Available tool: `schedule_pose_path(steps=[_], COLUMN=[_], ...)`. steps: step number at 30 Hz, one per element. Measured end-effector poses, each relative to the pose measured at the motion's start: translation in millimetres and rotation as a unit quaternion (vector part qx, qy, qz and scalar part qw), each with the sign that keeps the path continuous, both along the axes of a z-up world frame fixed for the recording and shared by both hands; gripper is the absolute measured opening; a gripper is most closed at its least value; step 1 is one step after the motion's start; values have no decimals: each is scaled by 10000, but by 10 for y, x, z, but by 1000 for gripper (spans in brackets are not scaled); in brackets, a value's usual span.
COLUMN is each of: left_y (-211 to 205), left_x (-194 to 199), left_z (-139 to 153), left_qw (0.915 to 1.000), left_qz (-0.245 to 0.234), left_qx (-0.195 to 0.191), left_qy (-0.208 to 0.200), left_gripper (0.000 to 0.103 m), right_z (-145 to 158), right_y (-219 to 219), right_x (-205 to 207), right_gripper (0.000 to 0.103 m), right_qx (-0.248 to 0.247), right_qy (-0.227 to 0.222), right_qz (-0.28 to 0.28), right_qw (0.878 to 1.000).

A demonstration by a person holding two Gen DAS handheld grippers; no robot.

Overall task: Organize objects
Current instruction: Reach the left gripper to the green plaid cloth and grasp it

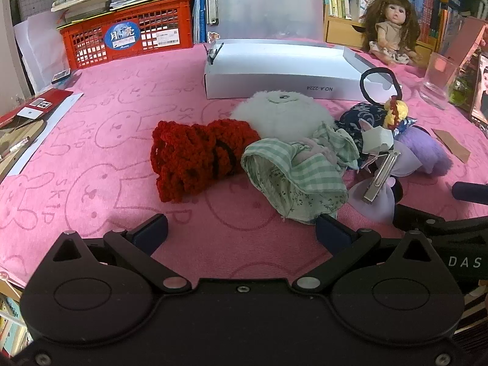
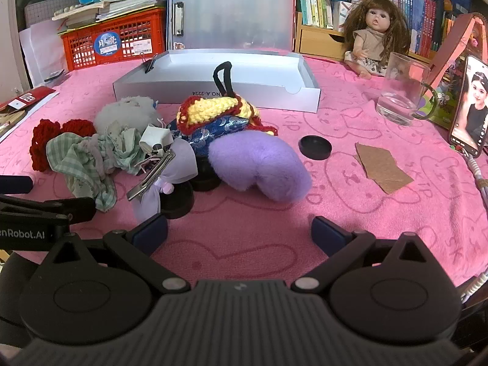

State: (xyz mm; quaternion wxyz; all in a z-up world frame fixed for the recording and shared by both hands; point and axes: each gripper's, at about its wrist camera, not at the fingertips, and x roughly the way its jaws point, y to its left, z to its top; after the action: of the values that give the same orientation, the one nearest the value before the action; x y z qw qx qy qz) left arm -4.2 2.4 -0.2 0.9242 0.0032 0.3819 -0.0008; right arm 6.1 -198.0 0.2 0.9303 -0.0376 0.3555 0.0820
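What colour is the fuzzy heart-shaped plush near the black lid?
Light purple; the plush shows best in the right wrist view.

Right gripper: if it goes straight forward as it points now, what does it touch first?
Probably the purple plush. The right gripper is open and empty, with bare pink cloth between; depth is uncertain.

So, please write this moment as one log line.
left gripper: open, empty | right gripper: open, empty | pile: untouched | box: empty
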Motion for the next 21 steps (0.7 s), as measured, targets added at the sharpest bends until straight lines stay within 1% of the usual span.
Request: schedule_pose_path(steps=[8, 14, 18, 21], left_y=[15, 41, 35, 28], left_x=[-26, -20, -76, -120], left_z=[-18, 19, 83, 170], left_qw=[9999, 9999, 9993, 9980], left_qz=[-77, -139, -231, -301], left_qx=[2, -6, 77, 70], left_qy=[-86, -28, -280, -556], left_gripper=[103, 103, 102, 96], right_z=[1, 5, 29, 68], right_y=[10, 12, 8, -3], right_x=[3, 0, -13, -12], right_gripper=[103, 103, 103, 103], right_qx=[4, -1, -50, -73], right_qy=[-30, -34, -85, -190], right_qz=[-10, -8, 12, -24], right_qw=[10000, 10000, 10000, 9998])
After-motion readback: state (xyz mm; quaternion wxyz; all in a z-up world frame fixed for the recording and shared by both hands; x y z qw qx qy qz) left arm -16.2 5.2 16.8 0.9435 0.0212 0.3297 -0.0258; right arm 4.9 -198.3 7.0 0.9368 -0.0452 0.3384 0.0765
